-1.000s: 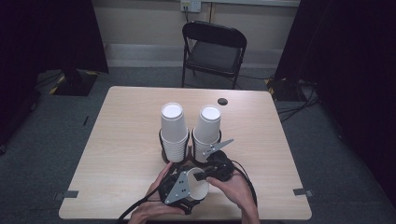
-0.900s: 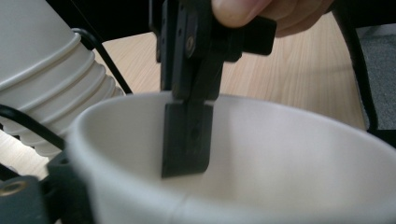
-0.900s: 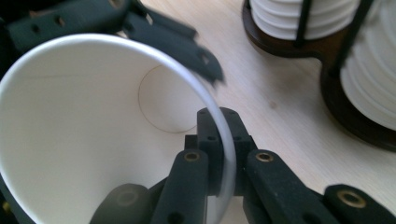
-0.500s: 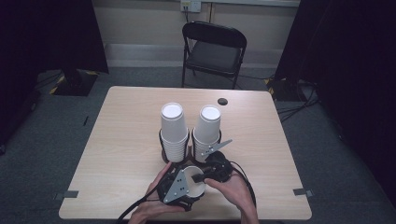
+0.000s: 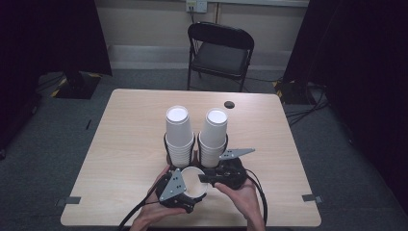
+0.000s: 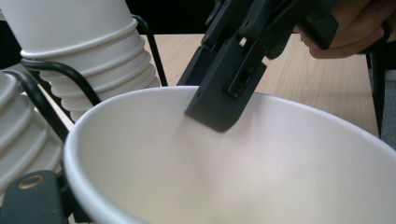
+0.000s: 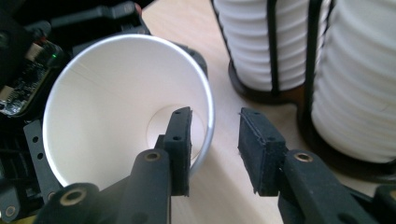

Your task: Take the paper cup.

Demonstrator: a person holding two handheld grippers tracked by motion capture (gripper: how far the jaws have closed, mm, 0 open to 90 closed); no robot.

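A single white paper cup (image 5: 192, 183) lies tipped near the table's front edge, and my left gripper (image 5: 188, 191) is shut on it. In the left gripper view its wide mouth (image 6: 280, 177) rises above my own finger (image 6: 30, 200). My right gripper (image 7: 215, 149) straddles the cup's rim (image 7: 208, 116), with one pad inside and one outside. Its jaws have just been opening and neither pad presses on the rim. Just behind stand two tall stacks of white cups (image 5: 179, 132) (image 5: 214, 134) in black wire holders.
The wooden table (image 5: 125, 144) has a small dark round thing (image 5: 229, 104) near its far edge. A black folding chair (image 5: 219, 53) stands beyond it. Cables trail from both grippers off the front edge. Bare tabletop lies left and right of the stacks.
The cup and both grippers have edged slightly toward the stacks. The stacks have not moved.
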